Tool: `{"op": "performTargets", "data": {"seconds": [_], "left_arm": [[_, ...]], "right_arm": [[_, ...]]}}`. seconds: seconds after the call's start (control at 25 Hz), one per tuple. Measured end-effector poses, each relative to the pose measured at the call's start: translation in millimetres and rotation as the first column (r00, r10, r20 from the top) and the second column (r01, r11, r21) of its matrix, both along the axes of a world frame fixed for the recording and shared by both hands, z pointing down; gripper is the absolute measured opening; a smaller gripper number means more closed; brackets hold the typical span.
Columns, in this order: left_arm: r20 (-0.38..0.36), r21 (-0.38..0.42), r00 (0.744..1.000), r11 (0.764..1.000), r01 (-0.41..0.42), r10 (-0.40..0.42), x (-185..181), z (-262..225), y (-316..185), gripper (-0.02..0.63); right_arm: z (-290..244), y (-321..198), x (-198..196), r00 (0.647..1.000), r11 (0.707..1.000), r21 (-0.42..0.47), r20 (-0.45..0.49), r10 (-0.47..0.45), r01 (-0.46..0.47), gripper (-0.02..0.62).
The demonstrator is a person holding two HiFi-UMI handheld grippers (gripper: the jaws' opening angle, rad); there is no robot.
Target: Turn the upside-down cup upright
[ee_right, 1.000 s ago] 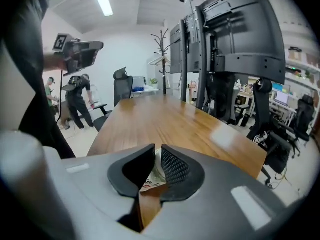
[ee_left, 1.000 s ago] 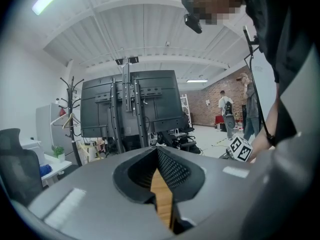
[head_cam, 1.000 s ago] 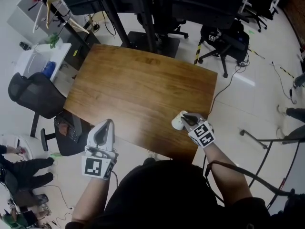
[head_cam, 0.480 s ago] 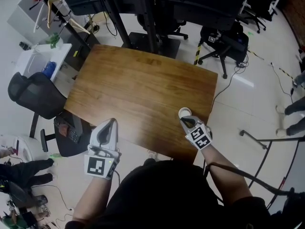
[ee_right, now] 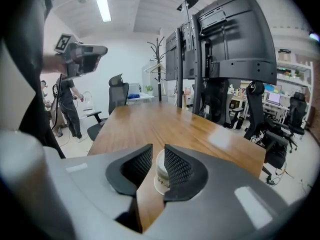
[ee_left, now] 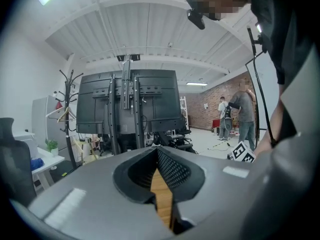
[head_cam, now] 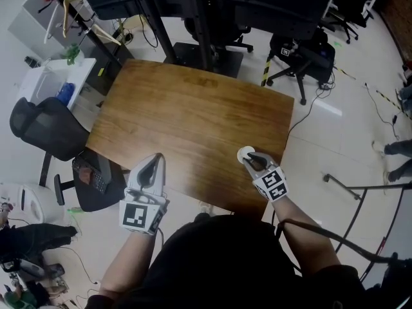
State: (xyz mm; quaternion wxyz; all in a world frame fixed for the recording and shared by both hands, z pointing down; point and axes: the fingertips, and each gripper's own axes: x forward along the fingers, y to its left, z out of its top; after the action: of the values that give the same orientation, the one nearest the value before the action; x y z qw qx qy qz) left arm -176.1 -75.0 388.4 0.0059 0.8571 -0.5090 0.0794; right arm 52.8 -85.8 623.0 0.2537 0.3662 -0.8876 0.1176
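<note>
A white paper cup (head_cam: 244,153) stands on the wooden table (head_cam: 193,108) near its front right corner. My right gripper (head_cam: 252,159) is right behind it, tips at the cup. In the right gripper view the cup (ee_right: 160,171) shows in the gap just past the jaw tips (ee_right: 158,149), partly hidden by the right jaw. The jaws are opening and the left pad is off the cup. Which end is up I cannot tell for sure. My left gripper (head_cam: 156,158) hovers at the table's front edge, jaws together (ee_left: 156,150), holding nothing.
A black office chair (head_cam: 45,131) and a white side table (head_cam: 55,82) stand left of the table. Black monitor stands (head_cam: 199,18) rise at the far edge, more chairs (head_cam: 302,50) at the far right. A cable (head_cam: 360,205) trails on the floor to the right.
One second ago the cup lay tilted in my right gripper; then it was set standing on the table. Now the jaws have parted from it.
</note>
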Motion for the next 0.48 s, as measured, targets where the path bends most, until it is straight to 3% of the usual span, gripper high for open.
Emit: {"op": "performTargets", "data": {"seconds": [0.16, 0.24, 0.32, 0.48], "left_arm": [[-0.021, 0.009, 0.999, 0.999, -0.036, 0.036, 22.1, -1.0, -12.0, -0.002], [-0.025, 0.019, 0.998, 0.998, -0.060, 0.060, 31.3, -4.2, -13.5, -0.002], [-0.023, 0.020, 0.997, 0.997, -0.069, 0.069, 33.7, -5.1, -12.8, -0.002], [-0.013, -0.004, 0.999, 0.999, -0.048, 0.048, 22.6, 0.3, -11.1, -0.002]], "right_arm": [[-18.5, -11.0, 18.4, 0.992, 0.991, 0.068, 0.067, 0.107, -0.112, 0.075], [-29.6, -17.4, 27.3, 0.986, 0.980, 0.130, 0.088, 0.142, -0.153, 0.007], [-38.4, -21.2, 30.1, 0.982, 0.971, 0.167, 0.112, 0.154, -0.171, -0.012], [-32.9, -28.8, 41.0, 0.941, 0.960, 0.061, 0.224, 0.252, -0.272, 0.000]]}}
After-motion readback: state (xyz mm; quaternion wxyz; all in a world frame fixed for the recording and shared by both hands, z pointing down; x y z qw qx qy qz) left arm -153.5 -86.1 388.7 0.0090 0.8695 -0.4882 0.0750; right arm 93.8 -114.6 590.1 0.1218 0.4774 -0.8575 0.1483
